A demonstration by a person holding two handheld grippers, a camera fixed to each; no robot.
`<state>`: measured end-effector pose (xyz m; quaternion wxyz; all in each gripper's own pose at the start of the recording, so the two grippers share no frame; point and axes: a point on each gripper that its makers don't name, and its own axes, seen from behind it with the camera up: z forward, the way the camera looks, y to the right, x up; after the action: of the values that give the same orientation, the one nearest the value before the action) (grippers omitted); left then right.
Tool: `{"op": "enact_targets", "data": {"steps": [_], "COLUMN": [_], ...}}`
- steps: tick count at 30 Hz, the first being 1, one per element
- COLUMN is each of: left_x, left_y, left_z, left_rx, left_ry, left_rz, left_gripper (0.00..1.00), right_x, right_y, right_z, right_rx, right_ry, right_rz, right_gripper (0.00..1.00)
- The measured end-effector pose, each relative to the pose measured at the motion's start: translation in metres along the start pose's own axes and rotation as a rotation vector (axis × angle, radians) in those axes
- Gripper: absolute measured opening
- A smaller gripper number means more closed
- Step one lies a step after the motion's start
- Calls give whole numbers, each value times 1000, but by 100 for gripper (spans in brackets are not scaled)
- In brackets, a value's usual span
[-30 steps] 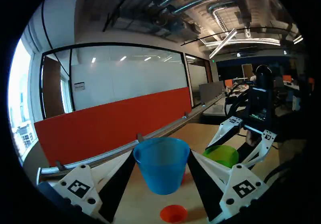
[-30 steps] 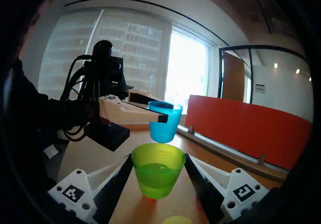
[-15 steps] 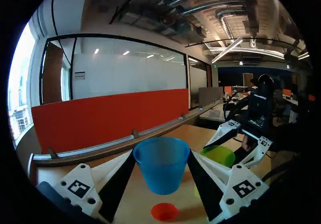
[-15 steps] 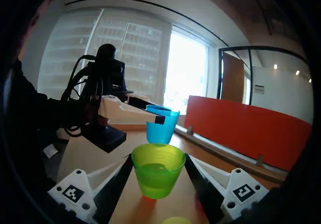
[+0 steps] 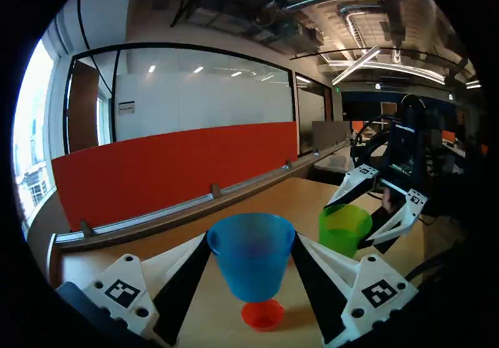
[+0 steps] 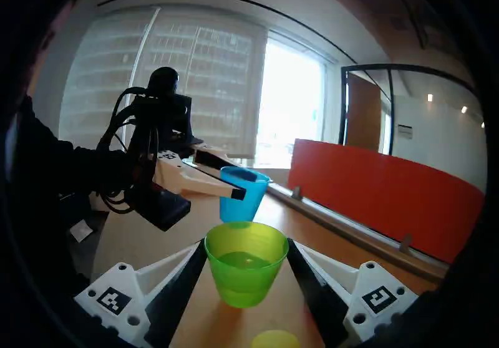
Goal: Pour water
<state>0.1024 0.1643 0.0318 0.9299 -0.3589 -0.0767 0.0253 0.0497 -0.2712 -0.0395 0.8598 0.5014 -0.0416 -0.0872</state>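
Left gripper [image 5: 249, 272] pinches the blue cup [image 5: 251, 248] upright, both fingers pressed on its sides. It hangs just above a small orange cup [image 5: 262, 315] on the table [image 5: 299, 201] and appears empty, so it is likely the receiver. Right gripper [image 6: 246, 267] clamps the green cup [image 6: 246, 289] level, so its water [image 6: 244, 262] does not spill. In the left gripper view the green cup sits farther right, apart from the blue one; pour not yet begun. Orange partition [image 5: 174, 167] stands beyond.

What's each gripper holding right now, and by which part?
Left gripper holds the blue cup, clamped on opposite sides of its wall below the rim. Right gripper holds the green cup, part full, the same way.
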Motion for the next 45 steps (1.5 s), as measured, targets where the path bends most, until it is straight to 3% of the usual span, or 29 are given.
{"op": "enact_targets", "data": {"steps": [17, 32, 45], "left_x": [-45, -69, -107], "left_y": [5, 21, 34], "left_z": [-6, -14, -18], "left_rx": [-20, -56, -75], "left_ry": [-116, -153, -223], "left_rz": [27, 23, 26], "left_gripper": [88, 88, 87], "right_x": [-28, -47, -75], "right_y": [-2, -11, -26], "right_z": [-12, -15, -12], "right_rx": [29, 54, 93], "right_ry": [-106, -155, -217], "right_rz": [-11, -6, 9], "right_gripper": [94, 94, 94]}}
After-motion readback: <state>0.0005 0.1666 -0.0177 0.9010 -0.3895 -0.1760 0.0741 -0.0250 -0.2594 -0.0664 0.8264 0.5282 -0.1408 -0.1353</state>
